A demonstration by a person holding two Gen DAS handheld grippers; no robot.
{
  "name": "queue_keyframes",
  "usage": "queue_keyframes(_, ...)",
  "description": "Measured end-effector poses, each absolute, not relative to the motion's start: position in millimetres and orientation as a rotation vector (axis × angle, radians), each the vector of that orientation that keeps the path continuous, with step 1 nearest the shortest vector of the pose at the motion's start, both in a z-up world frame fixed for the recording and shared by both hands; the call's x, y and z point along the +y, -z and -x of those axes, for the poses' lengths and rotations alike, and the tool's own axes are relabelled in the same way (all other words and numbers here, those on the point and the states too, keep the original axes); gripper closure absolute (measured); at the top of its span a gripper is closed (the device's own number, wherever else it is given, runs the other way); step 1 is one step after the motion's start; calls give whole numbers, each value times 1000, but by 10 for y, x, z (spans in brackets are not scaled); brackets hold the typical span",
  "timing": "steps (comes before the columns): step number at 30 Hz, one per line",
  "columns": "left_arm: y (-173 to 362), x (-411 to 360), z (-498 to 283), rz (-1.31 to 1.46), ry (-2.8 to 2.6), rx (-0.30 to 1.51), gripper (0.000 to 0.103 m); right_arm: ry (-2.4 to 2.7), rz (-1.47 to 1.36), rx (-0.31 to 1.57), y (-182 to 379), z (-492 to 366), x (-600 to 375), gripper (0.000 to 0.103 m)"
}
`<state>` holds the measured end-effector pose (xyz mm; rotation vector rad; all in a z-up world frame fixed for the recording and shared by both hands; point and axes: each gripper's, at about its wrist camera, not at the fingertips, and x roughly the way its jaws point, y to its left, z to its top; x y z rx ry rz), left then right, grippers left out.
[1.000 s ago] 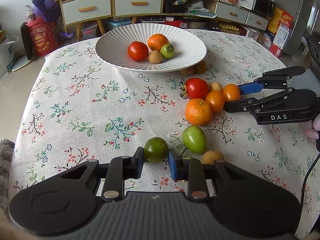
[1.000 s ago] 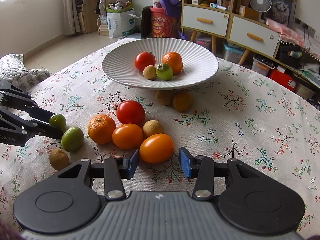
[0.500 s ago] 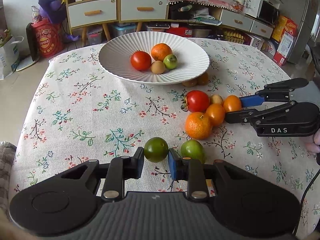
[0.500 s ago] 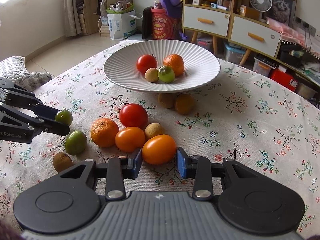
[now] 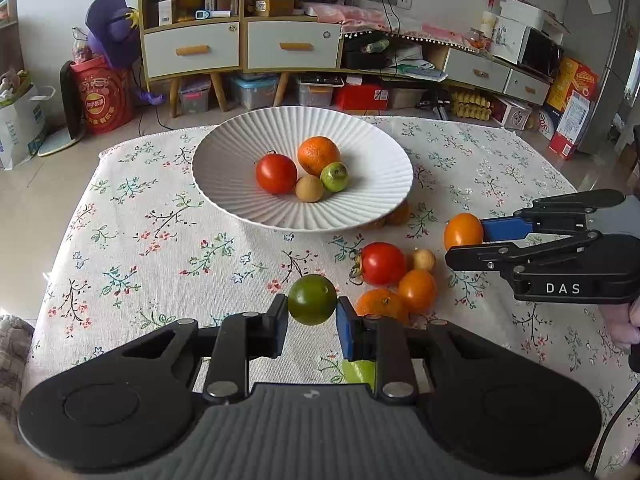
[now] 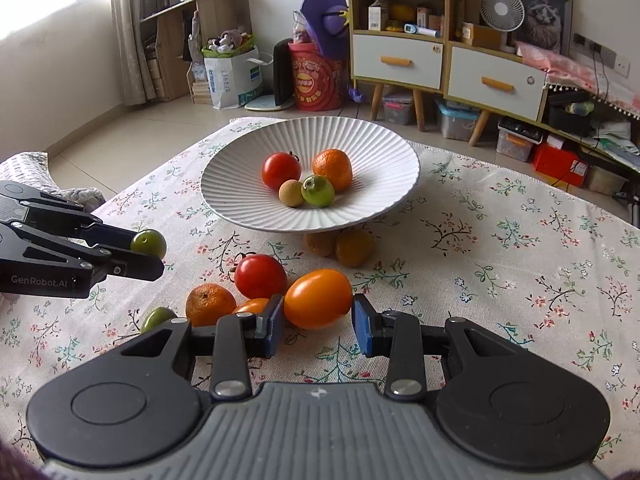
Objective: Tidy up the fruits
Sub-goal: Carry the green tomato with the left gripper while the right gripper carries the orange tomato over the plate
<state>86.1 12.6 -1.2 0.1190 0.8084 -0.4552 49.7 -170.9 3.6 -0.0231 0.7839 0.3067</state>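
A: What are the left tongs (image 5: 312,318) doing?

B: Clamped on a dark green fruit (image 5: 312,299), held above the floral-cloth surface (image 5: 160,248).

A: And the right tongs (image 6: 318,322)?

B: Closed around an orange tomato (image 6: 318,298), lifted near the loose pile: a red tomato (image 6: 261,276), a tangerine (image 6: 210,304), another green fruit (image 6: 158,317).

A: The plate?

B: The white ribbed plate (image 6: 372,148) sits further back, holding a red tomato, a tangerine, a green fruit and a small tan one. Two brownish fruits (image 6: 340,245) lie just beside its near rim.
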Motion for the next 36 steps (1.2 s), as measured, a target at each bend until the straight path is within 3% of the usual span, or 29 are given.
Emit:
queue_keyframes(28, -133, -202, -1822, -63, 327, 712, 85, -216, -7, 757, -51, -1156, -1740, 70)
queue_keyframes(36, -10, -246, -2229, -26, 343, 769, 85, -242, 15, 759, 2, -1260, -1739, 72)
